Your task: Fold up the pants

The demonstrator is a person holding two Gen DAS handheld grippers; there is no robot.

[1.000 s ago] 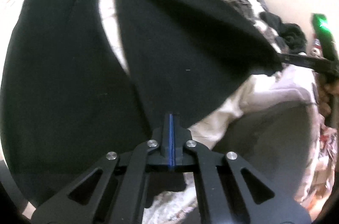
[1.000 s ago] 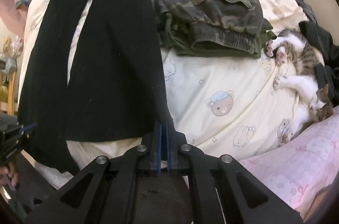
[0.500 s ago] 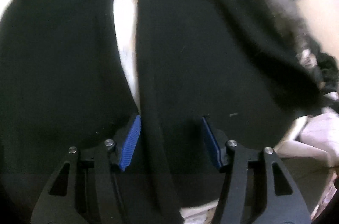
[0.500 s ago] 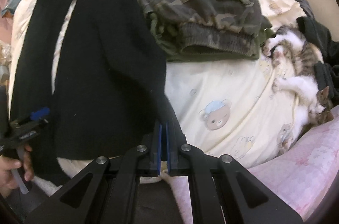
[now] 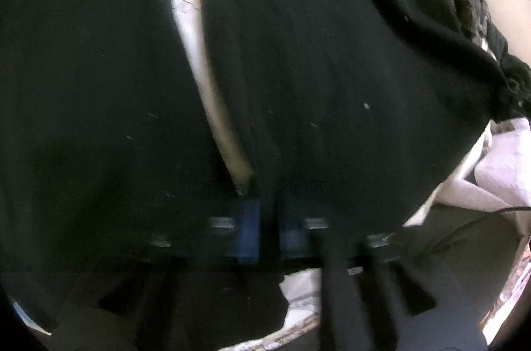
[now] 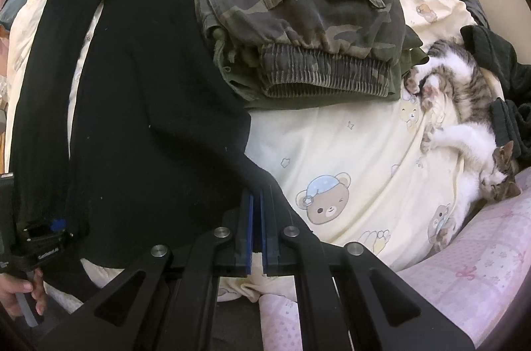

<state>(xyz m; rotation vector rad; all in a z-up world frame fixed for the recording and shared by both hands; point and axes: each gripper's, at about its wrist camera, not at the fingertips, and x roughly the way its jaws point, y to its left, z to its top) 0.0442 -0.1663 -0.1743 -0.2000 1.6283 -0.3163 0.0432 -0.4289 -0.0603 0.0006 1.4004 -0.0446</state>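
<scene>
In the left wrist view, the left gripper [image 5: 265,231] is pinching the near hem of the black pants [image 5: 332,85], its blue pads [image 5: 247,228] blurred and drawn narrow with dark cloth running between them. The pants are filling almost the whole view, their two legs running away from the gripper with a pale strip of bedsheet [image 5: 199,58] showing in the gap.

In the right wrist view, the right gripper [image 6: 256,231] is clamping the other near corner of the black pants [image 6: 142,105], pads nearly together on a thin edge. The pants are lying lengthwise up the bed, waistband far, hems near, so both hands are sitting at the same end. The fabric is looking soft, matte and linty. Folded camouflage pants [image 6: 298,19] are resting just beside them on the bear-print sheet [image 6: 348,158], with a tabby cat [image 6: 464,118] stretching nearby.
</scene>
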